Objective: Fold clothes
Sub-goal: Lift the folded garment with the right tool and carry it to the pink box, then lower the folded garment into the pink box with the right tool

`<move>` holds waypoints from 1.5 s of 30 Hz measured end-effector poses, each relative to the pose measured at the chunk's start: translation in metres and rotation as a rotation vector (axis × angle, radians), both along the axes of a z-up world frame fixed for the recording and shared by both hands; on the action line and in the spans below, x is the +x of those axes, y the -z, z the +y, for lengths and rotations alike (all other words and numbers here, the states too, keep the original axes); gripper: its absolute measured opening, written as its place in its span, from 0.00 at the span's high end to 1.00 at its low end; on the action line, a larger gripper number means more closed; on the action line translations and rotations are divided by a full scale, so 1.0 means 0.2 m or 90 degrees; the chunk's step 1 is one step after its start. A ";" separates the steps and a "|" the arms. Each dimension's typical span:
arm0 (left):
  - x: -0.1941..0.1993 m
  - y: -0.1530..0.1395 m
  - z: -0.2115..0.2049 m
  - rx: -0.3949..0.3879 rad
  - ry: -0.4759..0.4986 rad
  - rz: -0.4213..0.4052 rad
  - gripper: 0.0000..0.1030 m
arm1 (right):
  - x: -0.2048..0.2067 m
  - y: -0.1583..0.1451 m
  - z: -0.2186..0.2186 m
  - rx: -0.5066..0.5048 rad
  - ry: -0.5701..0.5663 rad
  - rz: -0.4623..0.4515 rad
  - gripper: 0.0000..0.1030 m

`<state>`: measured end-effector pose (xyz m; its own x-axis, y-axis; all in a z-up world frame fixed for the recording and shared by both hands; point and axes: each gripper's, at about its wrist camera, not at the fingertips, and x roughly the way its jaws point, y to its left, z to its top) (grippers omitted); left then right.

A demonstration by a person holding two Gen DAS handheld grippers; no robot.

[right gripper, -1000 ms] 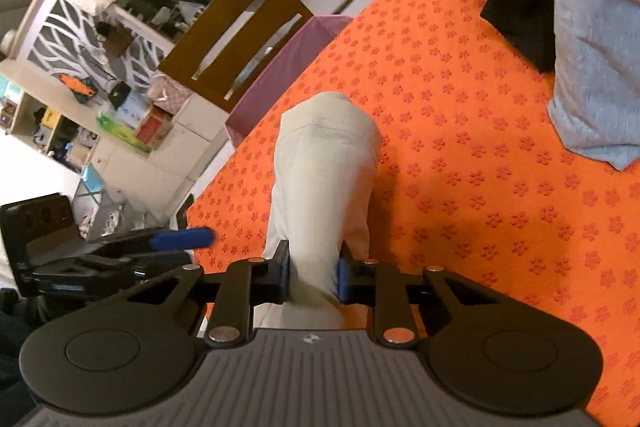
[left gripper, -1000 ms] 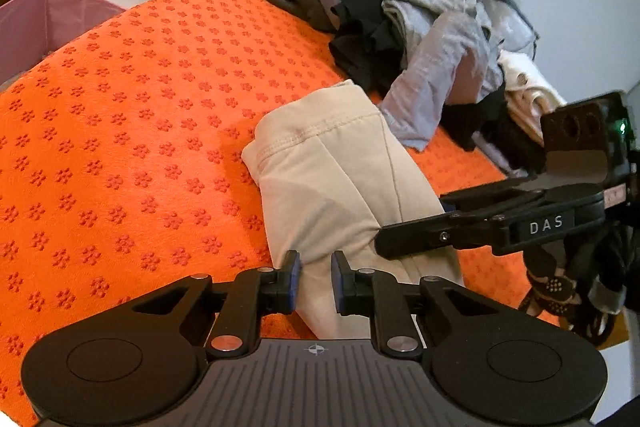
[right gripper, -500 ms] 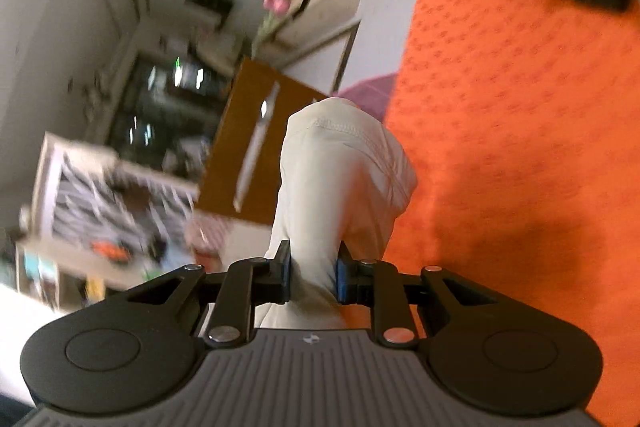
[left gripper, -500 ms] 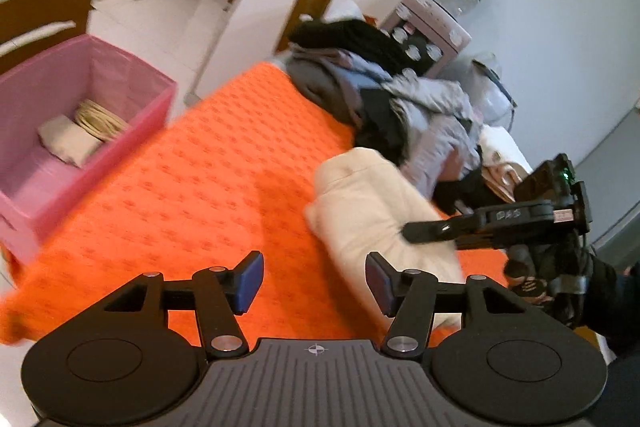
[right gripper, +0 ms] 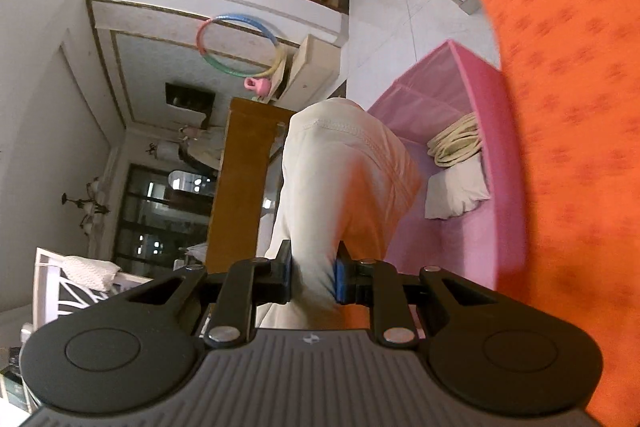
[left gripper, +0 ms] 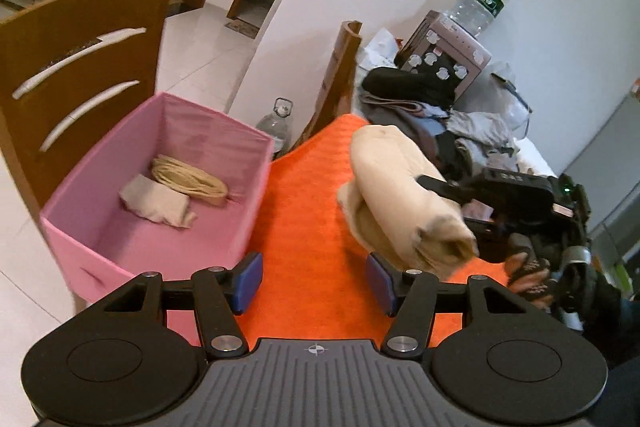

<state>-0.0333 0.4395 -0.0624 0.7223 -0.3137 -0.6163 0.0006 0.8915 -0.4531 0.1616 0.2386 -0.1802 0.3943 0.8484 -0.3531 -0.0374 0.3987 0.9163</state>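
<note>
Beige garment [right gripper: 340,179] pinched in right gripper [right gripper: 313,273]; left gripper [left gripper: 314,285] gapes empty; pink bin [left gripper: 100,251] holds two folded pieces.

Black tool [left gripper: 315,287], blue finger pads [left gripper: 249,281]

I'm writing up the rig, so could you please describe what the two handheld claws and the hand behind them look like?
Both are black. The left claw has two linked fingers with blue pads, silver pivot bolts, round side discs and a ribbed grey body with a crosshair mark. The right claw looks the same; the left view shows a green light on it and a patterned glove holding it.
</note>
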 end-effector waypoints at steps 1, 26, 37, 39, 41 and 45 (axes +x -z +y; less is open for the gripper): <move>0.00 0.00 0.06 0.007 0.005 0.004 0.42 | 0.04 0.03 0.06 -0.004 0.004 0.002 0.78; 0.94 0.29 0.66 0.010 0.100 0.089 0.43 | 0.66 1.00 0.94 -0.403 0.100 0.021 0.79; 1.23 0.39 0.80 -0.005 0.250 0.116 0.43 | 0.64 1.26 0.96 -0.491 0.089 0.007 0.79; 1.24 0.40 0.83 -0.007 0.273 0.115 0.43 | 0.63 1.28 0.97 -0.501 0.083 0.005 0.79; 1.25 0.42 0.86 -0.012 0.290 0.117 0.43 | 0.61 1.27 0.97 -0.483 0.083 -0.007 0.80; 1.24 0.46 0.92 -0.020 0.313 0.127 0.43 | 0.58 1.20 0.97 -0.359 0.112 -0.042 0.81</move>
<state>0.2156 0.6236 -0.1551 0.3551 -0.6065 -0.7113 0.3266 0.7935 -0.5135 0.2786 0.4318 -0.4203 0.5486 0.4561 -0.7007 0.0245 0.8290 0.5587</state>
